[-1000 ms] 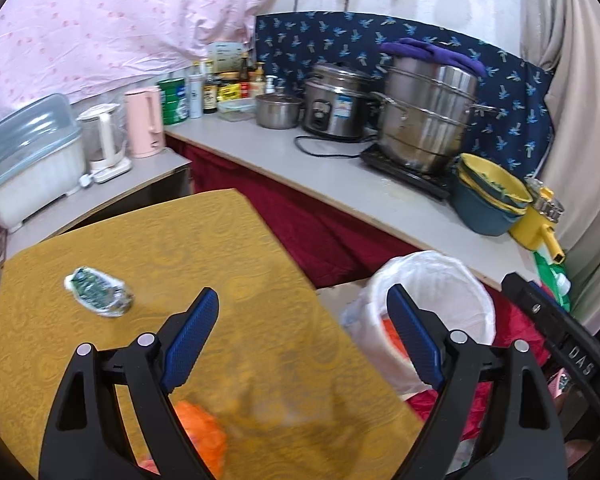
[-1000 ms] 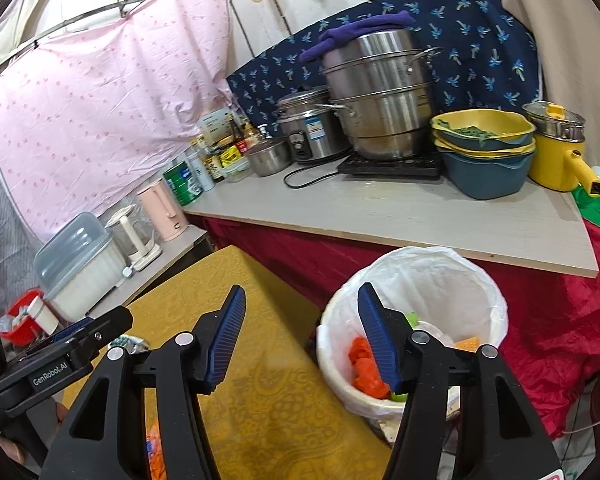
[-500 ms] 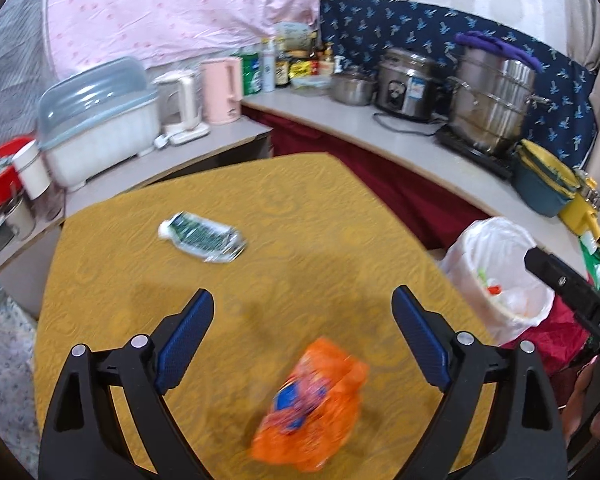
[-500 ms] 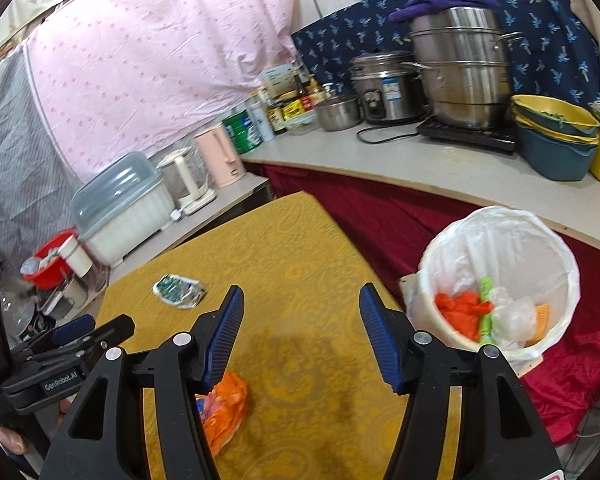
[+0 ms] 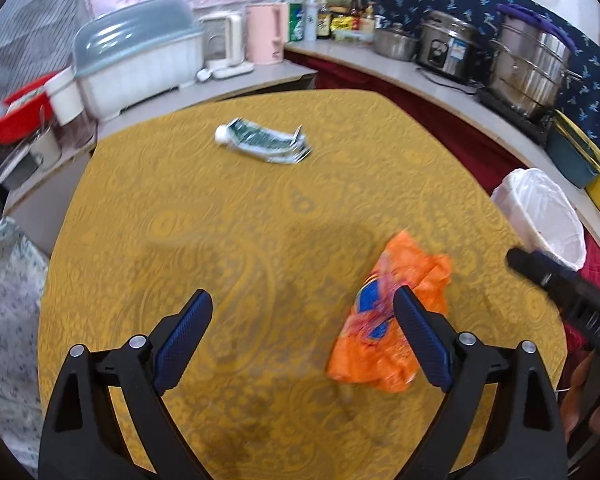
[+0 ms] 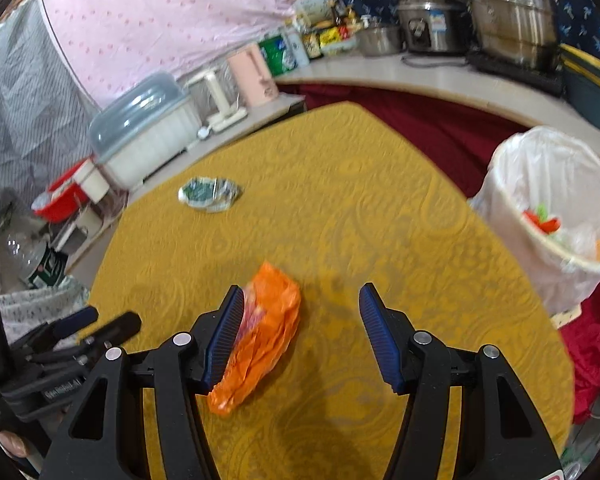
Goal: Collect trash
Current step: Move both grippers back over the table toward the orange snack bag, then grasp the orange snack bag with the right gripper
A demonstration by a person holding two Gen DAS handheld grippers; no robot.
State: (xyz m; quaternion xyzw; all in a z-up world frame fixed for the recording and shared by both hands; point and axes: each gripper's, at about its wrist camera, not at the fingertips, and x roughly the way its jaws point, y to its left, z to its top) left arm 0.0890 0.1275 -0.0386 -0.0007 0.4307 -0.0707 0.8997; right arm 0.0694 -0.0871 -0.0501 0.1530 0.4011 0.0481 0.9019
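Observation:
An orange crumpled wrapper (image 5: 392, 320) lies on the yellow tablecloth (image 5: 260, 220); it also shows in the right wrist view (image 6: 264, 336). A squeezed green-and-white tube (image 5: 264, 145) lies farther back; it also shows in the right wrist view (image 6: 210, 194). My left gripper (image 5: 302, 340) is open and empty, its right finger beside the wrapper. My right gripper (image 6: 302, 336) is open and empty, its left finger next to the wrapper. The white-lined trash bin (image 6: 556, 216) stands off the table's right edge with trash inside; it also shows in the left wrist view (image 5: 540, 216).
A counter behind holds a lidded dish box (image 5: 136, 68), a pink kettle (image 5: 264, 34), bottles, a rice cooker (image 5: 446, 46) and a steel steamer pot (image 5: 528, 68). A red cloth (image 6: 420, 128) hangs below the counter. A red basket (image 5: 20, 112) sits at left.
Both grippers swung left from the bin toward the table and lowered. The orange wrapper now lies close by the fingers of both. Both stayed open.

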